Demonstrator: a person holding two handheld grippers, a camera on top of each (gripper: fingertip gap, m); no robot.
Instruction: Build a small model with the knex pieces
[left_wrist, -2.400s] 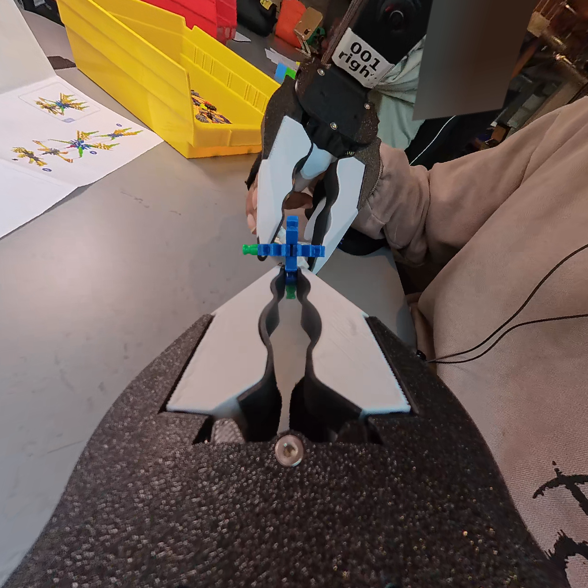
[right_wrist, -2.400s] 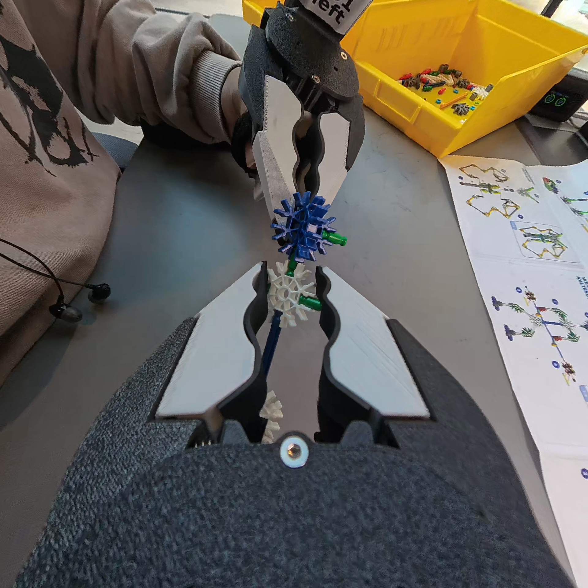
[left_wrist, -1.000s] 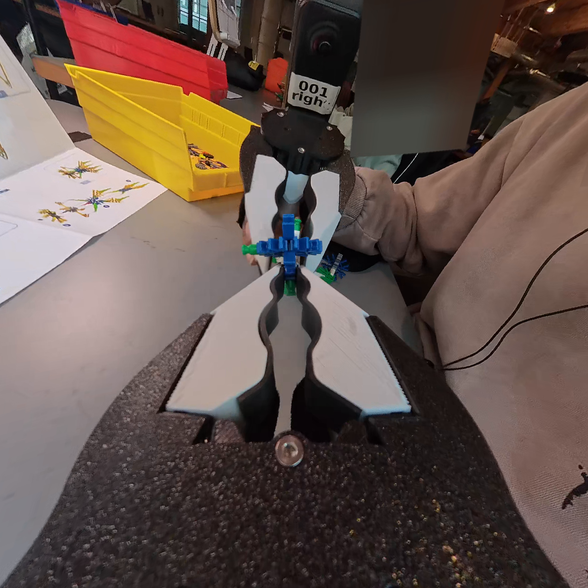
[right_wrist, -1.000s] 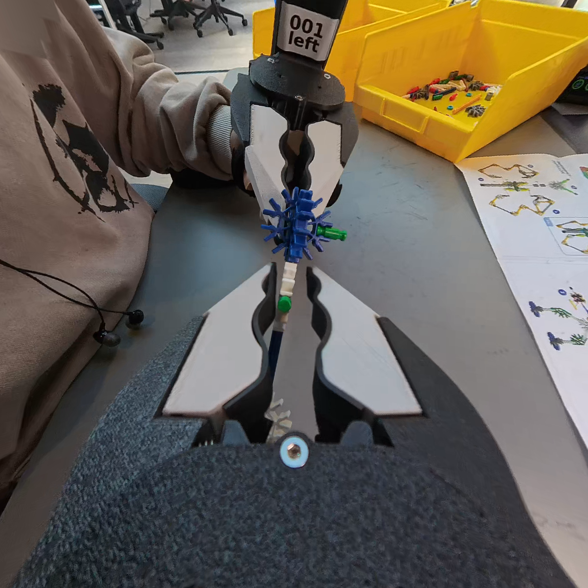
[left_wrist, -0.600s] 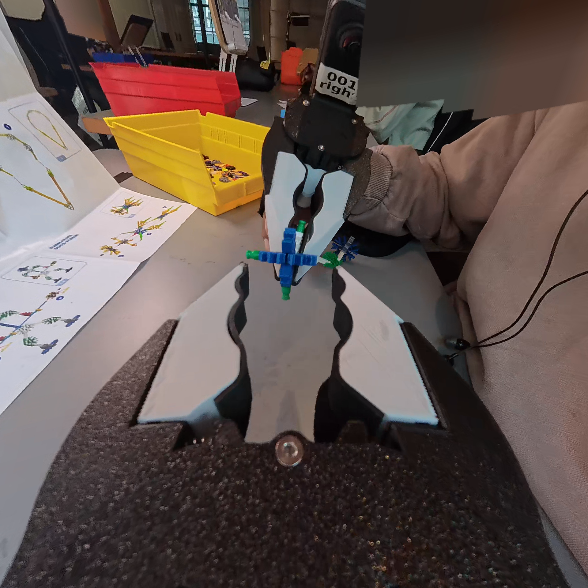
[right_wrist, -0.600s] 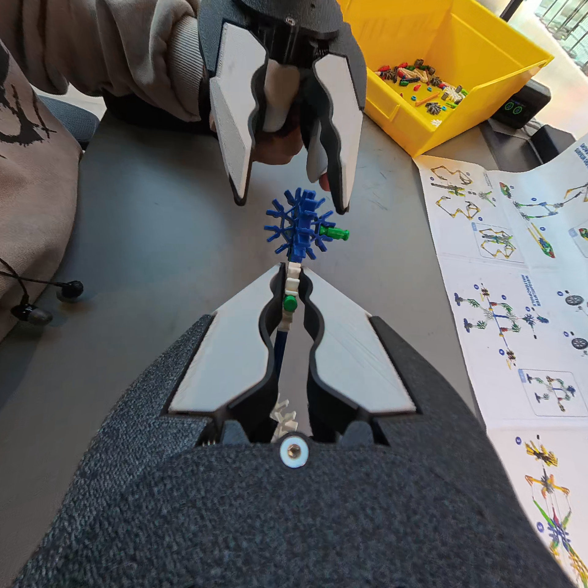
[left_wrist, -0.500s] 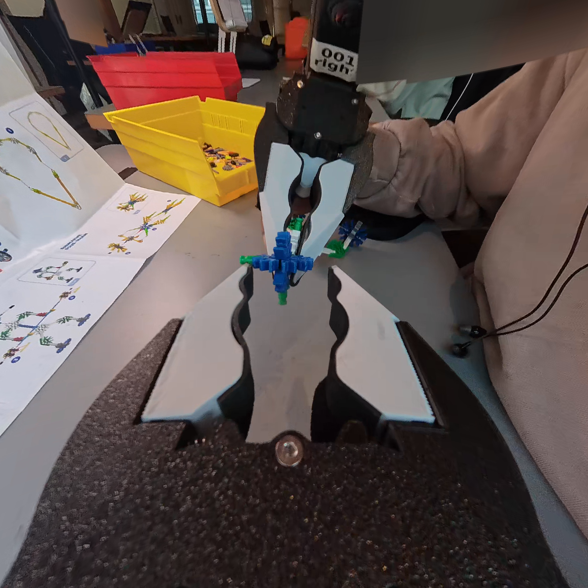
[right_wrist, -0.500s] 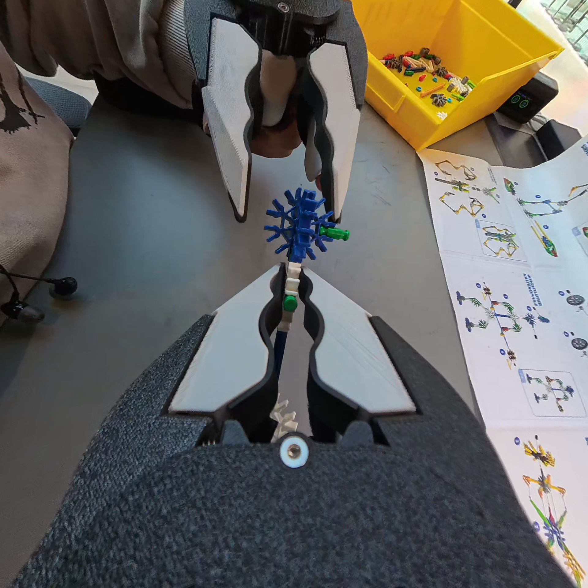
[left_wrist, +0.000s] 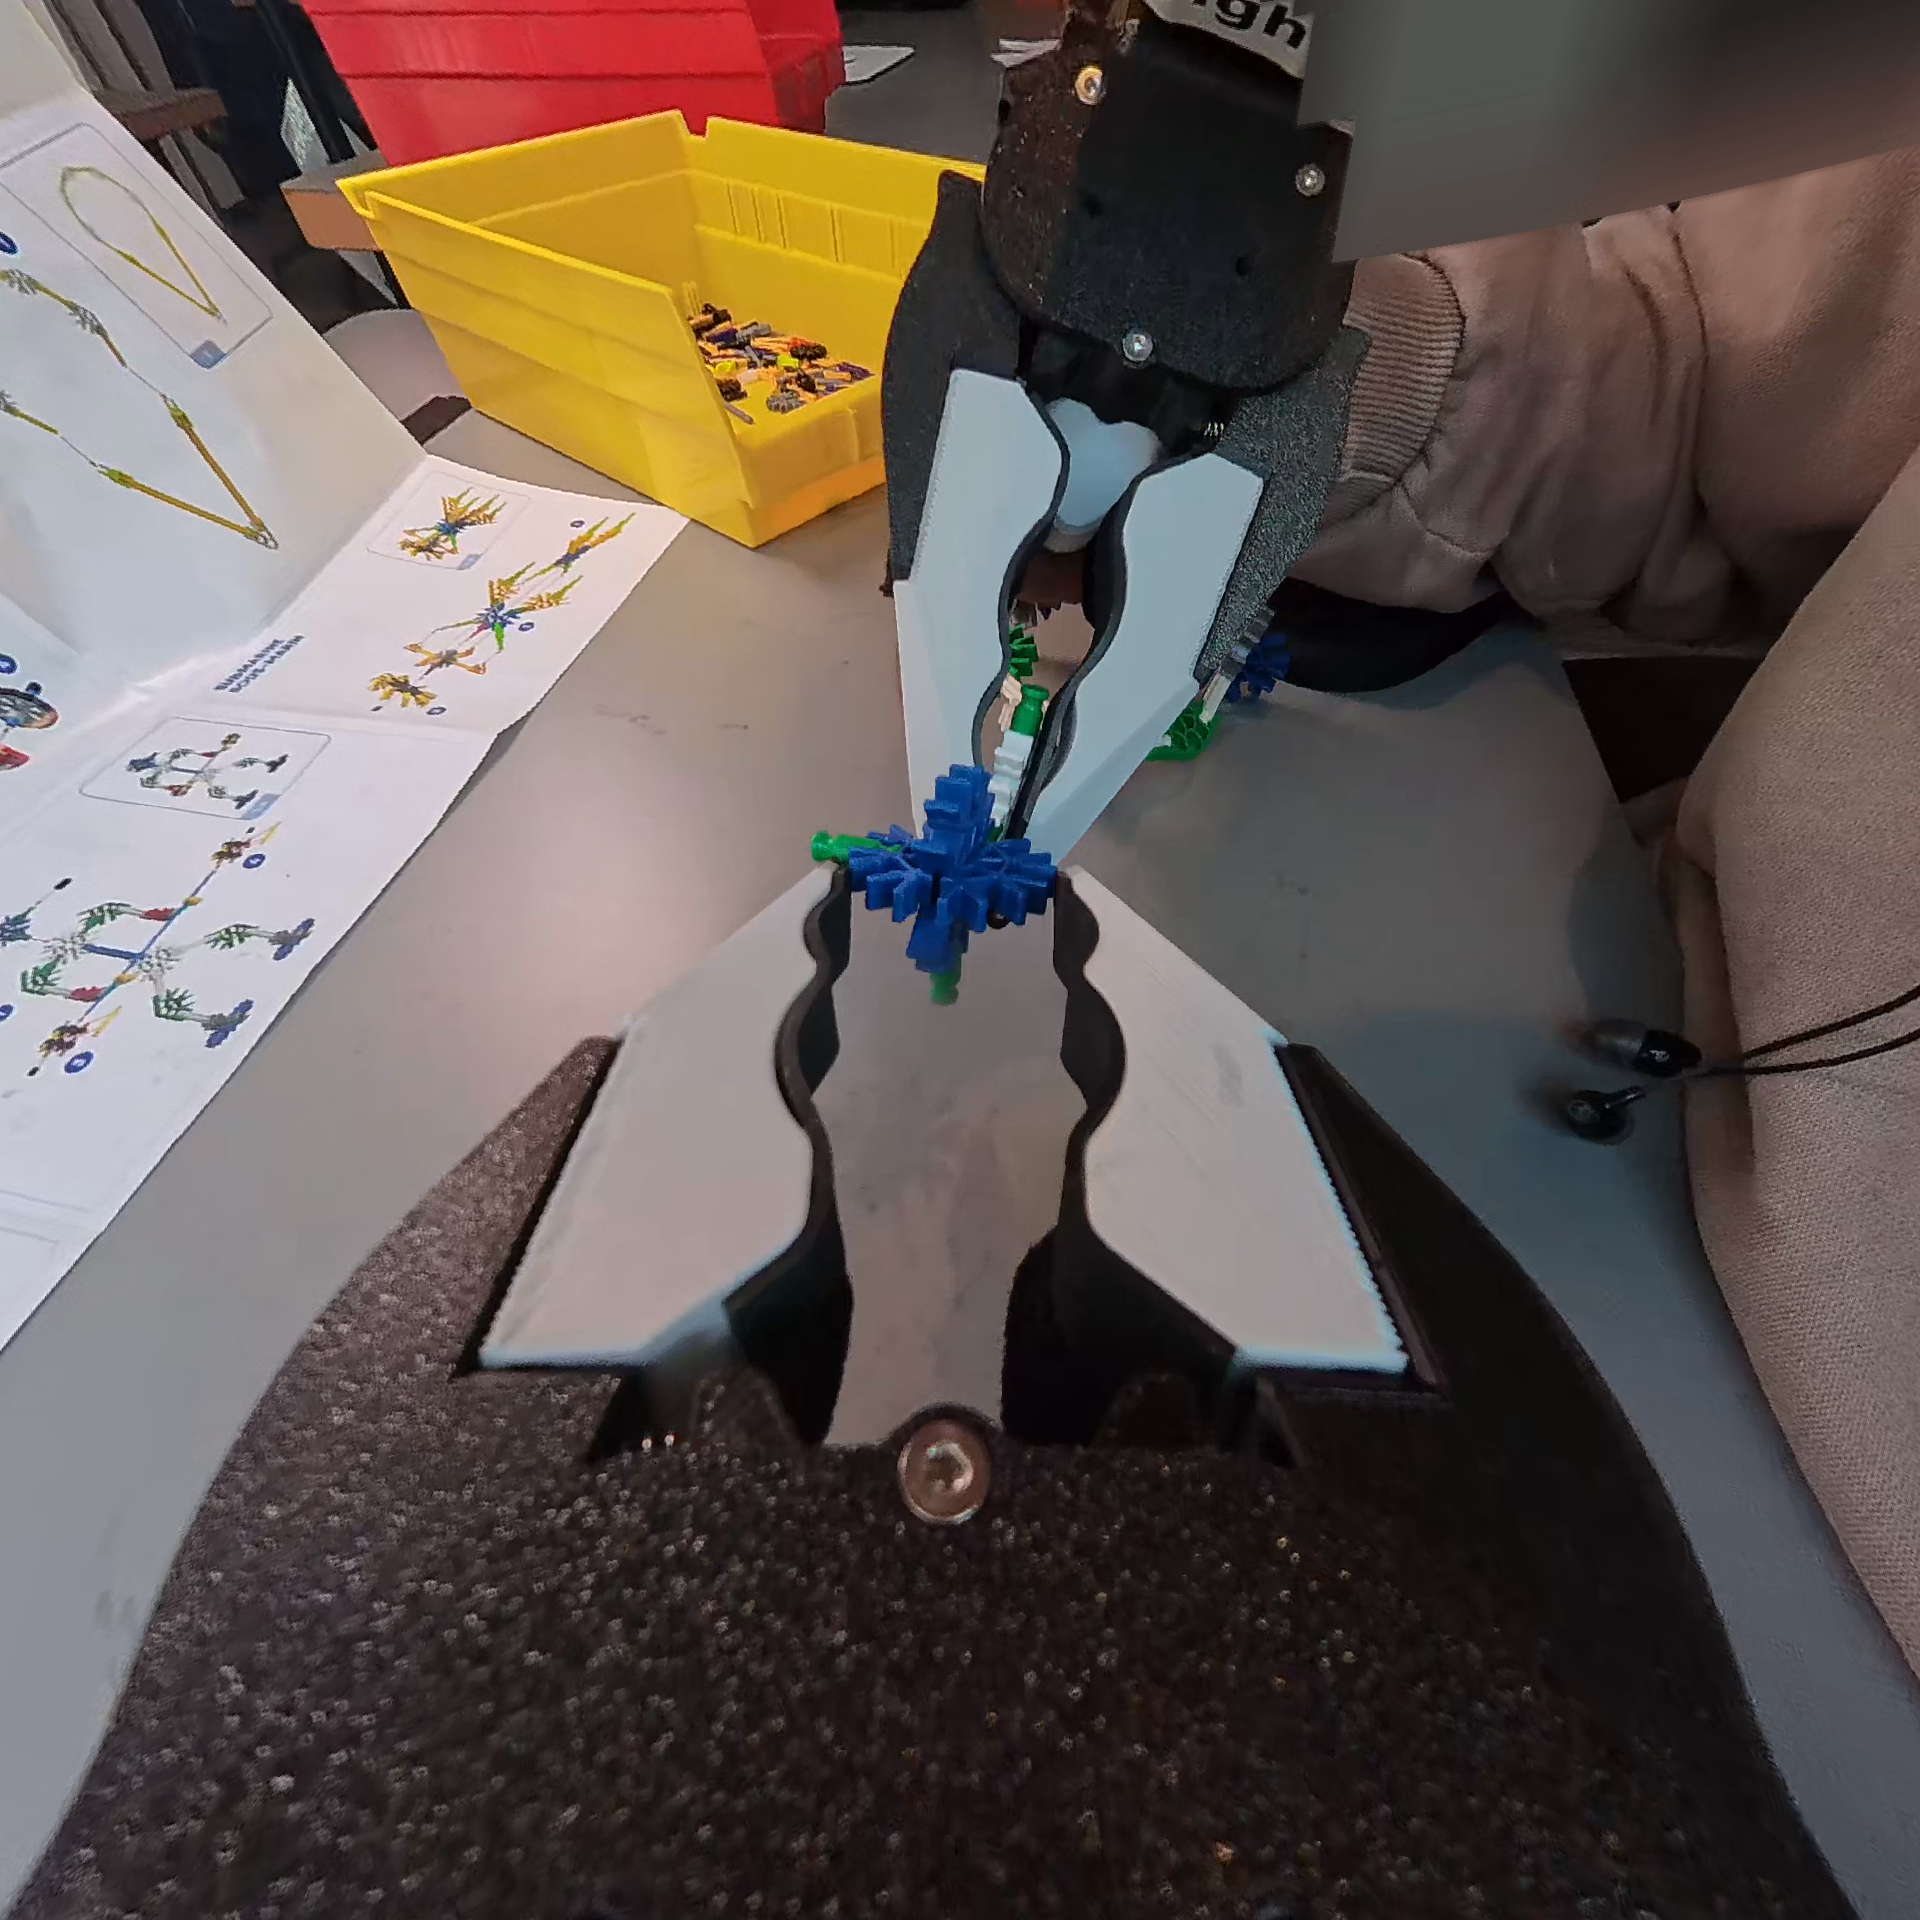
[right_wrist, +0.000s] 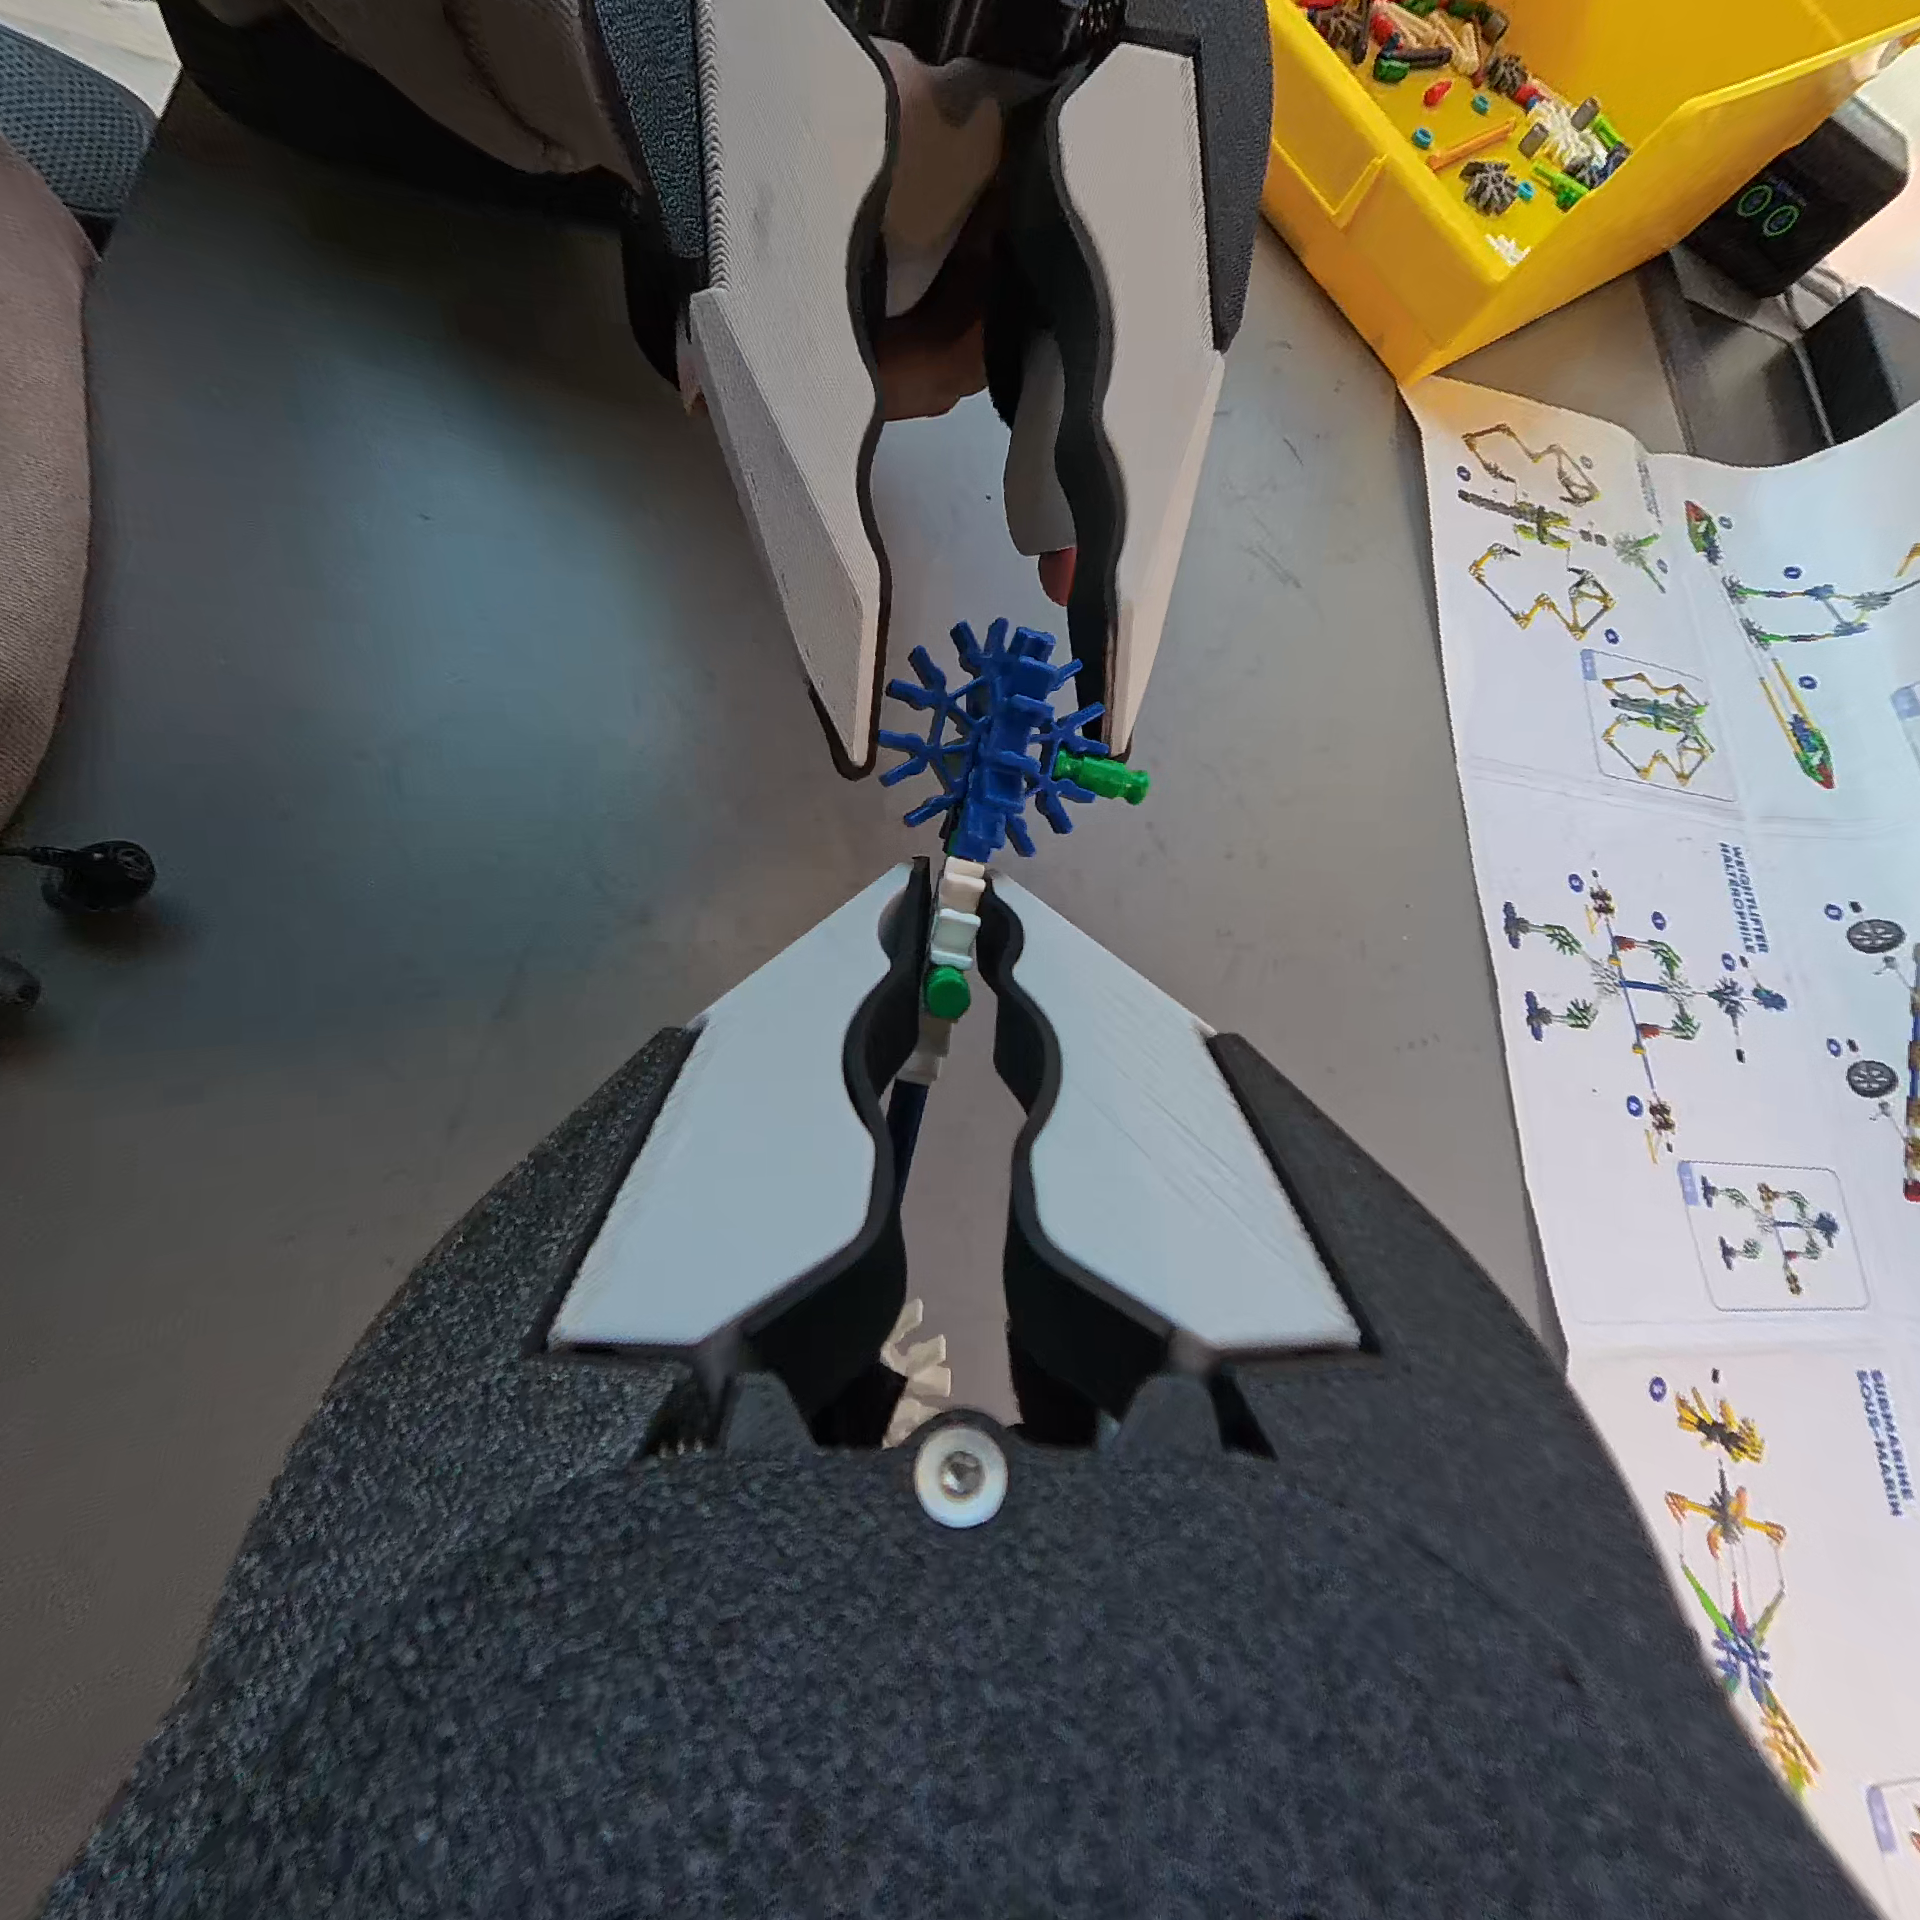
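Holding: my right tongs (right_wrist: 951, 883) are clamped on the white connector (right_wrist: 954, 920) of the toy rod assembly.
Left tongs (left_wrist: 951, 883): spread wide, blue snowflake connector (left_wrist: 951, 878) between the tips, ungripped.
Desk (left_wrist: 623, 810): yellow bin (left_wrist: 582, 301) far left.

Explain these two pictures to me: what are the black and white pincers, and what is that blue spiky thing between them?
A person holds a hand-held tool in each hand, each carrying a camera that looks along its two white fingers. One picture comes from the left tool, the other from the right tool. The right tool is shut on a small construction-toy model of rods and connectors. Its blue snowflake connector sits between the open fingers of the left tool. On the grey table lie an instruction sheet, a yellow bin of parts, and earbuds.
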